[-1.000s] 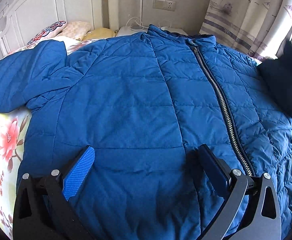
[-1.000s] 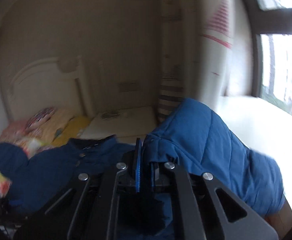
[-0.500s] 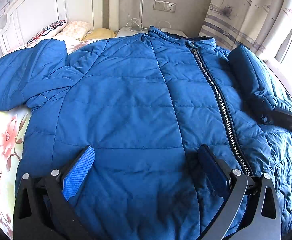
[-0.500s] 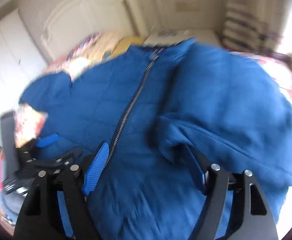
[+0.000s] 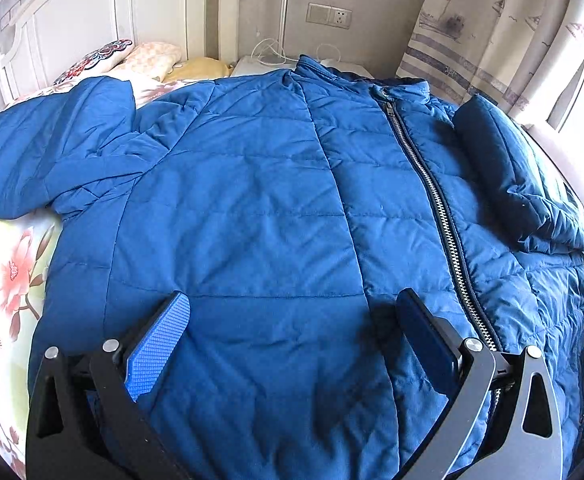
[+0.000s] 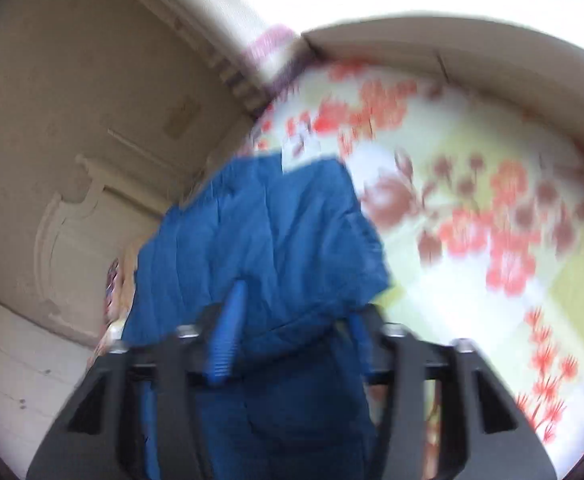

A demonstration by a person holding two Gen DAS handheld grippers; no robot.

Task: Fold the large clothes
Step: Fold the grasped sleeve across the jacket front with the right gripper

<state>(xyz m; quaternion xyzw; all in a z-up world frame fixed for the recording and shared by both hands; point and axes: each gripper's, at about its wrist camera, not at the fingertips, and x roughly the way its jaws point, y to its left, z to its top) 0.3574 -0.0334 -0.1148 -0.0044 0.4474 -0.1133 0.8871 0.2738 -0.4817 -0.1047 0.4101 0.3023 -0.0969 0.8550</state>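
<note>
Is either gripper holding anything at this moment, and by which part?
The left gripper holds nothing, open over the blue jacket. The right gripper is closing with jacket fabric between its fingers; grip and part unclear through blur.

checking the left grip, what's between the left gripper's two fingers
Only the front panel of the blue jacket, beside its zipper; the left gripper stands open, seen in the left wrist view.

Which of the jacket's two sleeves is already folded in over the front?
The sleeve on the zipper side, near the window: it lies on top of the jacket front. The other sleeve spreads outward onto the floral bedsheet.
</note>
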